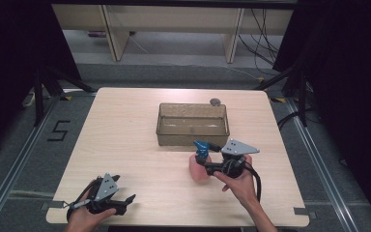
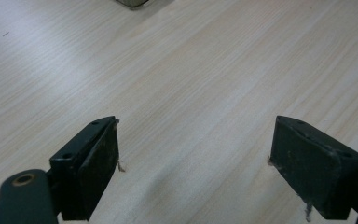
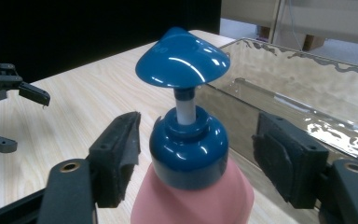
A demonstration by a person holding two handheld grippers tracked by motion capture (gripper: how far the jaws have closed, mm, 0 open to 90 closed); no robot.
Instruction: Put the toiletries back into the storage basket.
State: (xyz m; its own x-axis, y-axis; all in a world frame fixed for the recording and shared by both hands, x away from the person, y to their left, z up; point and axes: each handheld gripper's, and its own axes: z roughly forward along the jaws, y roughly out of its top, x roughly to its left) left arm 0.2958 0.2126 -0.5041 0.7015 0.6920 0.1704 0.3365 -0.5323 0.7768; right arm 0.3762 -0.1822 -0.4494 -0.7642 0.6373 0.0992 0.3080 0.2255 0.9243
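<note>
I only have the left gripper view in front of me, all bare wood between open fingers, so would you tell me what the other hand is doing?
Observer: The right gripper has a pink pump bottle between its fingers, at the blue collar; the pads stand apart from it.
Operator: Thank you. Is the bottle upright?
Observer: Yes, upright on the table, blue pump head on top.
Operator: Anything near it?
Observer: A clear bin sits just beyond the bottle.
</note>
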